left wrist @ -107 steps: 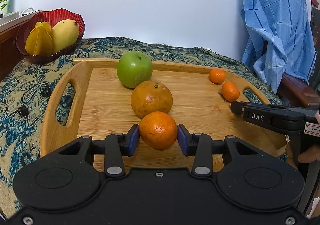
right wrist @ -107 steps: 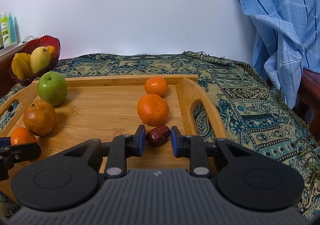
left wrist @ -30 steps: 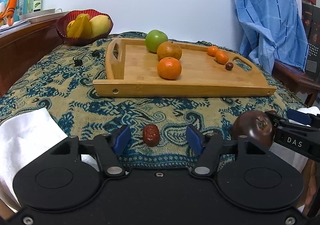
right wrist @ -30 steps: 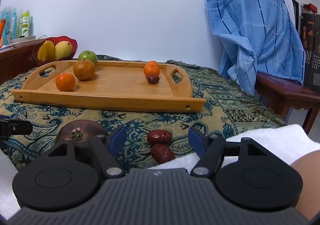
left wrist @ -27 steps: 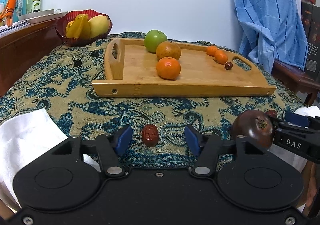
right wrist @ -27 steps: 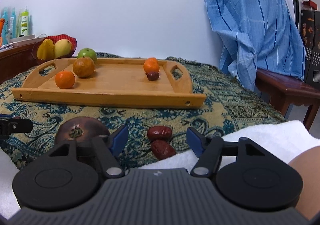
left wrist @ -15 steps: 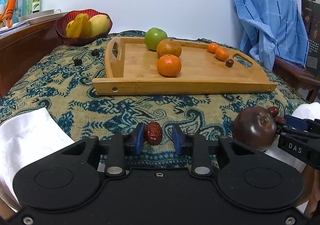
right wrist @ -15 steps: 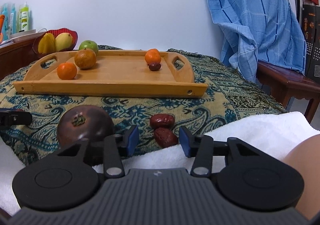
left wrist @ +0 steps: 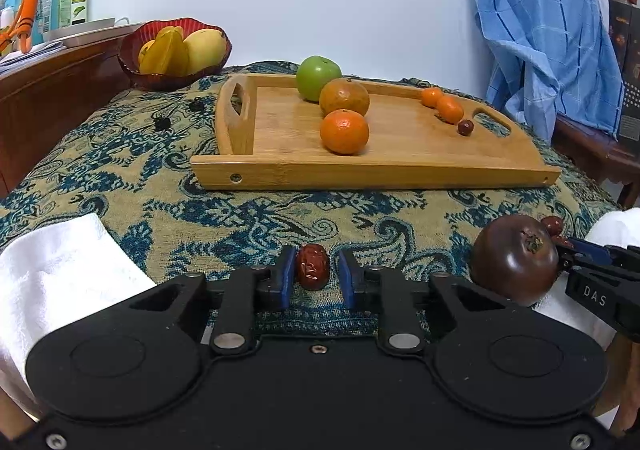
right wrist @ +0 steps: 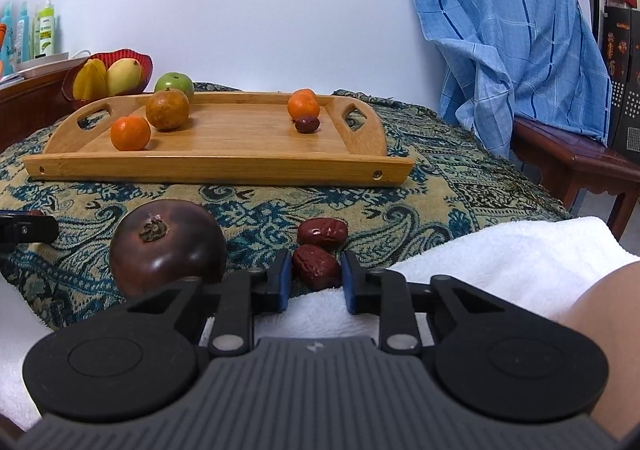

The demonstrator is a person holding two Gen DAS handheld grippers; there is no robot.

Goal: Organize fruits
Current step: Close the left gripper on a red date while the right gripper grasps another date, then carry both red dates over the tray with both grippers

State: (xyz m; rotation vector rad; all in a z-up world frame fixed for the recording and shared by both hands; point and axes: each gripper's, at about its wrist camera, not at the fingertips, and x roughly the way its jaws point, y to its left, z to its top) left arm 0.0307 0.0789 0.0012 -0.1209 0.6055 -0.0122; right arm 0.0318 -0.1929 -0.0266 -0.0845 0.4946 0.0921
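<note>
On the patterned cloth (left wrist: pixel 240 210), three red dates: left gripper (left wrist: pixel 313 276) clamps one (left wrist: pixel 313 266), right gripper (right wrist: pixel 316 276) another (right wrist: pixel 316 265), third (right wrist: pixel 322 232) loose beside one dark round fruit (right wrist: pixel 168 246).

Wrinkled red dates (left wrist: pixel 313 266) (right wrist: pixel 316 265) on cloth

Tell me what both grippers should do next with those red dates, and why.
Probably lift both straight up, then carry them toward the wooden tray. The left gripper is shut on one red date, and the right gripper is shut on another date at the white towel's edge. One date already lies on the tray.
</note>
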